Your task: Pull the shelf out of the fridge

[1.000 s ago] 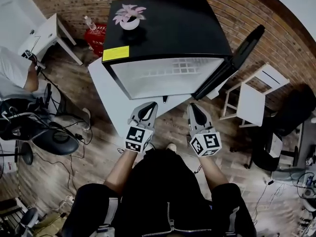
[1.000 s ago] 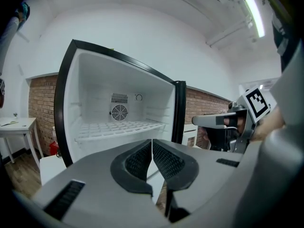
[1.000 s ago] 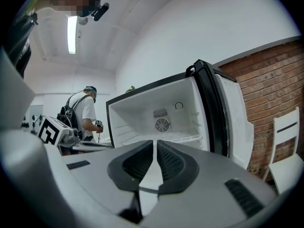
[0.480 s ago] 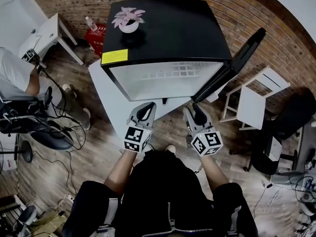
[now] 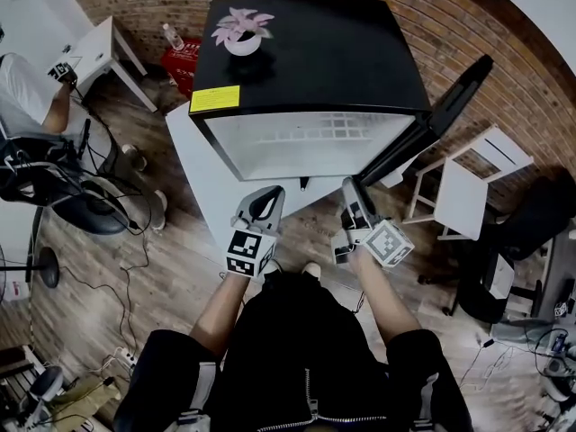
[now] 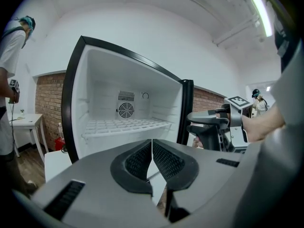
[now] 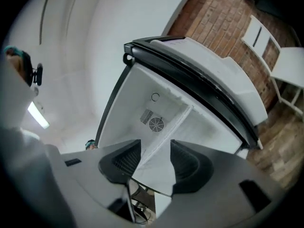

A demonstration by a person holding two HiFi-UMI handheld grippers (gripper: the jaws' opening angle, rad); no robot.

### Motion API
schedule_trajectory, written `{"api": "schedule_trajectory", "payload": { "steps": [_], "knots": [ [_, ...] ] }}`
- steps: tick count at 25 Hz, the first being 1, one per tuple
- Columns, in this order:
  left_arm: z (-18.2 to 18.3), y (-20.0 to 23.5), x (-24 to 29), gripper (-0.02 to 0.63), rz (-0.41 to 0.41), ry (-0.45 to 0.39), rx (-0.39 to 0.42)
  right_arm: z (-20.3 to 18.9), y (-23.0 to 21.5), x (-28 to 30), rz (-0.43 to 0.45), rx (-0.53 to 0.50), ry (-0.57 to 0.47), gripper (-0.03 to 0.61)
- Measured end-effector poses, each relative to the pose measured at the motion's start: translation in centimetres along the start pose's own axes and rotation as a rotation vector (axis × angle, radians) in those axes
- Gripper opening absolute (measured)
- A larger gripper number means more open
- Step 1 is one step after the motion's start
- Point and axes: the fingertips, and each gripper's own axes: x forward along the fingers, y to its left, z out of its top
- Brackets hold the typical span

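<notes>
Shelf sits inside the fridge, a white wire rack spanning the compartment from wall to wall about halfway up, level, below the round fan grille on the back wall. From my feed the fridge is the biggest thing in view: a black-topped box standing on a low white table, with its door swung wide open to the right. A white chair stands just beyond the door, and a brick wall runs behind everything. At the far left a person in a white top is near another white table.

Both my grippers hang in front of the open compartment, apart from the fridge and touching nothing. The left gripper points straight in, its pads pressed together with nothing between them. The right gripper is rolled over on its side, so the fridge looks tilted in its view; its jaws are opening, already wide, and only the white interior shows through the gap.

On the fridge top stand a small potted plant and, at the front left corner, a yellow sticker.
</notes>
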Motion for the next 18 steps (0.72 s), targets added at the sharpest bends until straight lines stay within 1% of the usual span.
{"api": "schedule_trajectory", "payload": {
  "steps": [1, 3, 4, 8, 12, 15, 18],
  "knots": [
    [0.0, 0.1, 0.0, 0.025, 0.003, 0.000, -0.002, 0.0, -0.3, 0.2, -0.011, 0.052, -0.007, 0.176],
    [-0.1, 0.2, -0.2, 0.025, 0.009, 0.000, -0.004, -0.6, -1.6, 0.2, -0.076, 0.165, -0.011, 0.175],
    [-0.1, 0.3, -0.3, 0.025, 0.012, -0.001, -0.003, -0.8, -2.2, 0.3, -0.096, 0.196, -0.011, 0.175],
    [-0.1, 0.9, -0.6, 0.025, 0.028, -0.001, -0.004, -0.9, -3.0, 2.1, -0.074, 0.207, -0.019, 0.175],
    [-0.2, 1.7, -1.1, 0.025, 0.048, -0.003, -0.009, -1.0, -4.2, 3.8, -0.081, 0.278, -0.049, 0.169],
    [-0.3, 2.1, -1.4, 0.025, 0.058, -0.003, -0.013, -0.8, -4.5, 5.0, -0.070, 0.325, -0.072, 0.161],
    [-0.4, 2.5, -1.6, 0.025, 0.065, -0.003, -0.019, -0.7, -5.4, 6.2, -0.088, 0.379, -0.096, 0.160]
  ]
}}
